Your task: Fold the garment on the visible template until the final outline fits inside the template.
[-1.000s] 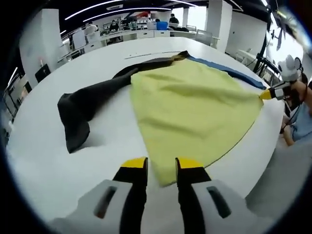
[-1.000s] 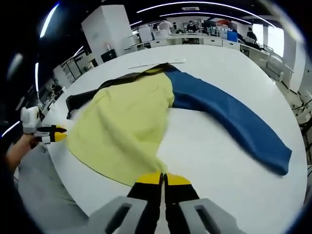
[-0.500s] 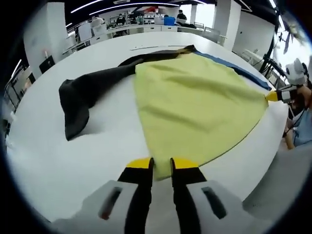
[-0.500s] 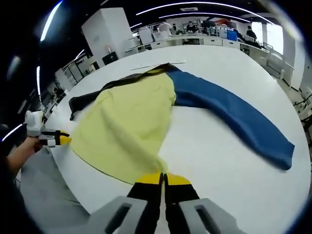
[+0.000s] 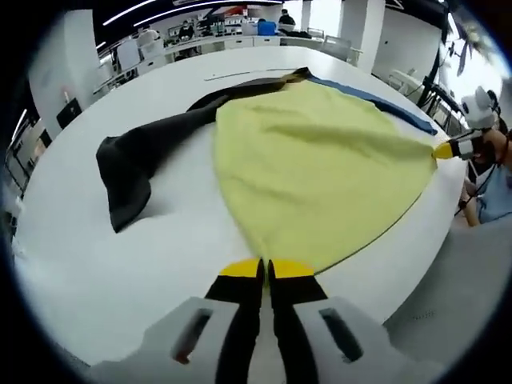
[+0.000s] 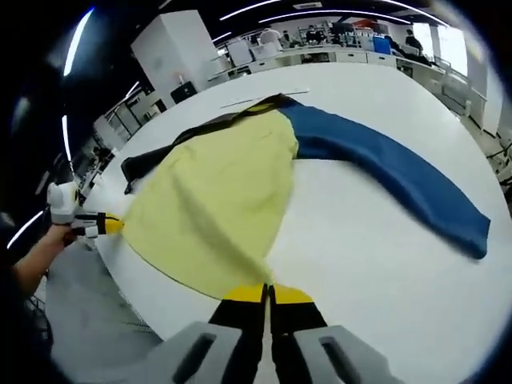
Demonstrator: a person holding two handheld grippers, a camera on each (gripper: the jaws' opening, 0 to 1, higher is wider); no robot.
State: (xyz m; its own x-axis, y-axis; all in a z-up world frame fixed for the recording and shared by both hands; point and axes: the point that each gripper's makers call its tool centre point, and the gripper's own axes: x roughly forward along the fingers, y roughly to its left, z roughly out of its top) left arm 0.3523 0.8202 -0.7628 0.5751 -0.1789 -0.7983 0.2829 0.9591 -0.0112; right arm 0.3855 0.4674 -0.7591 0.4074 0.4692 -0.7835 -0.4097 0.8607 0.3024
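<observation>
Yellow-bodied fabric garment with black and blue sleeves spreads across the white table; my left gripper and right gripper each pinch a near hem corner.

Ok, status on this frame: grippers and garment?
Left gripper shut on yellow hem. Right gripper shut on opposite hem corner. Garment spread flat, unfolded, both sleeves out. Nothing in the way.

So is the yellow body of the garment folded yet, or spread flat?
Spread flat: the yellow panel lies open on the table, each gripper pinching a hem corner.
</observation>
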